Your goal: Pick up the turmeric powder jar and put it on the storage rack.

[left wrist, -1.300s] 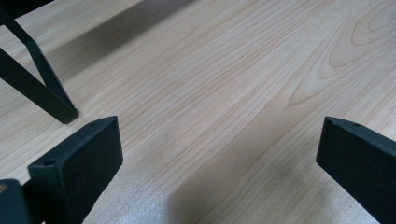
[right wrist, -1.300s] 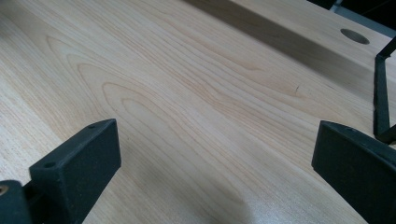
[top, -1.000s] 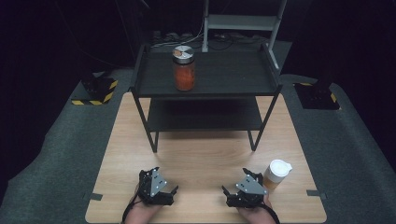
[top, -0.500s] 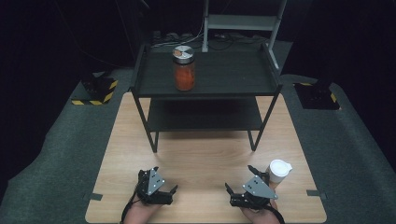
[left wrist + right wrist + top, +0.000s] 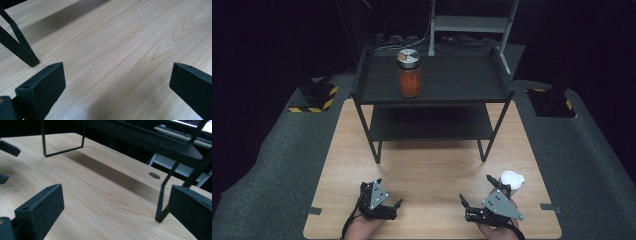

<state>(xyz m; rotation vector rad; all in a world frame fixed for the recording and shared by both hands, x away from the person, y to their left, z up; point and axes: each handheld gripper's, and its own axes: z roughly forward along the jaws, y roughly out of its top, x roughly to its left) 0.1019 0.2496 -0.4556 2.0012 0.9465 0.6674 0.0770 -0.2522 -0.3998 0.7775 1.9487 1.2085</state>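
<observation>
White lidded cup [image 5: 512, 180] stands upright touching the right gripper [image 5: 486, 196].

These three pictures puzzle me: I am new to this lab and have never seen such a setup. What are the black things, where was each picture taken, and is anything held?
A person sits at a wooden table and holds a hand tool with two black jaws in each hand: the left gripper and the right gripper. The high view looks down from above. The other two come from small cameras riding on each gripper, so each shows its own jaws, standing wide apart with nothing between them. On the table stand a black two-level shelf, with a jar of orange contents on top, and a white cup beside the right gripper. Nothing is held.
</observation>
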